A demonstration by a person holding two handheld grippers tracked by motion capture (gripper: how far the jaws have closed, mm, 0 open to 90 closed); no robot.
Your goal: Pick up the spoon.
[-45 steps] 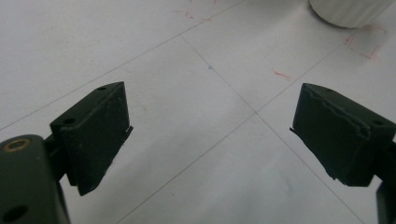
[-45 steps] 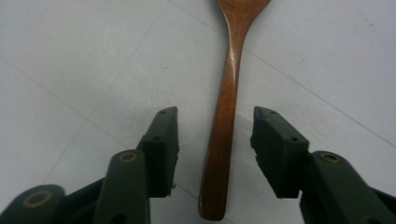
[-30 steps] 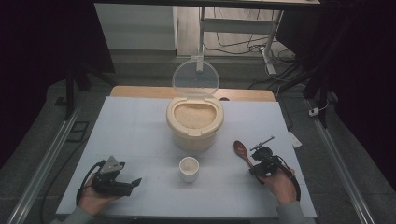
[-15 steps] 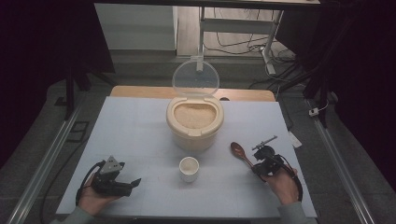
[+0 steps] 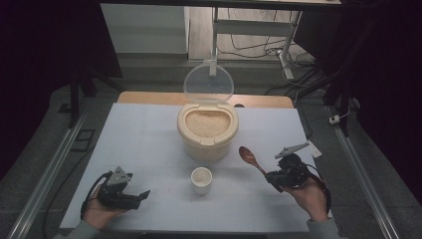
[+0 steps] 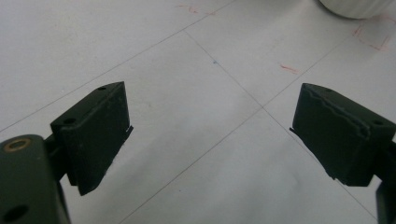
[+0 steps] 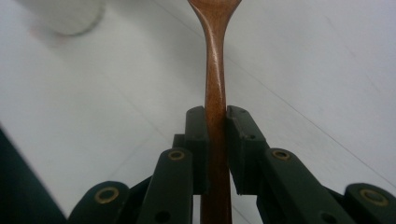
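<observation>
- Right claw (image 5: 272, 177): pressed onto the handle of a wooden spoon (image 5: 251, 160), which it pinches between both pads. The jaws have just been closing on that handle. In the right gripper view the handle (image 7: 215, 93) runs straight up from between the pads.
- Spoon: to the right of the small white cup (image 5: 201, 179), with its bowl pointing toward the rice container (image 5: 207, 130).
- Left claw (image 5: 143, 195): spread wide with nothing between the jaws, low over the white worktop (image 5: 144, 134), well to the left of the cup. In the left gripper view the pads (image 6: 95, 135) stand far apart over bare worktop.
- Rice container: just behind the cup, full of pale grains, its clear round lid (image 5: 208, 83) standing upright at the back.
</observation>
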